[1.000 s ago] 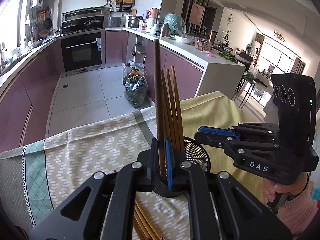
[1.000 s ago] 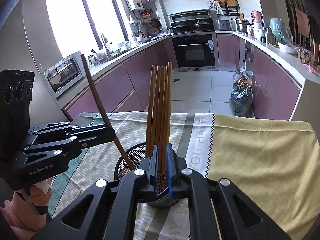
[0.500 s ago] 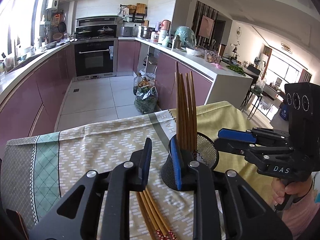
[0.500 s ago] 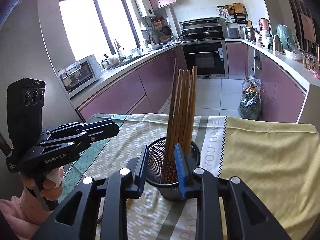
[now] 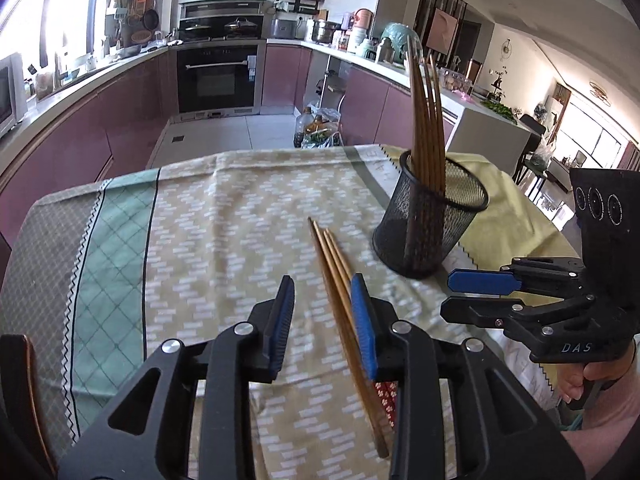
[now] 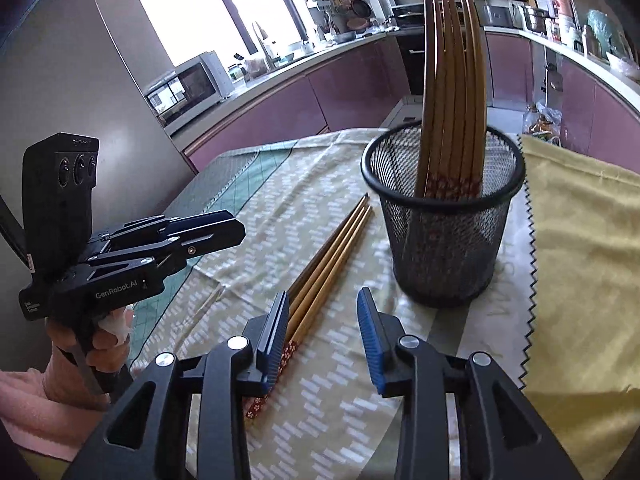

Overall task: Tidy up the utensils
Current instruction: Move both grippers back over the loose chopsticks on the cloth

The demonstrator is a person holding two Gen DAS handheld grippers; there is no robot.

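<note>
Both tongs just opened, empty; loose chopsticks lie flat, tips toward kitchen.

I see a patterned tablecloth with a green checked band at one side, and a plain yellow cloth laid over the far end. Behind it runs a kitchen with mauve cabinets, a built-in black oven, a white microwave by the bright window, and tied bags on the tiled floor.
</note>
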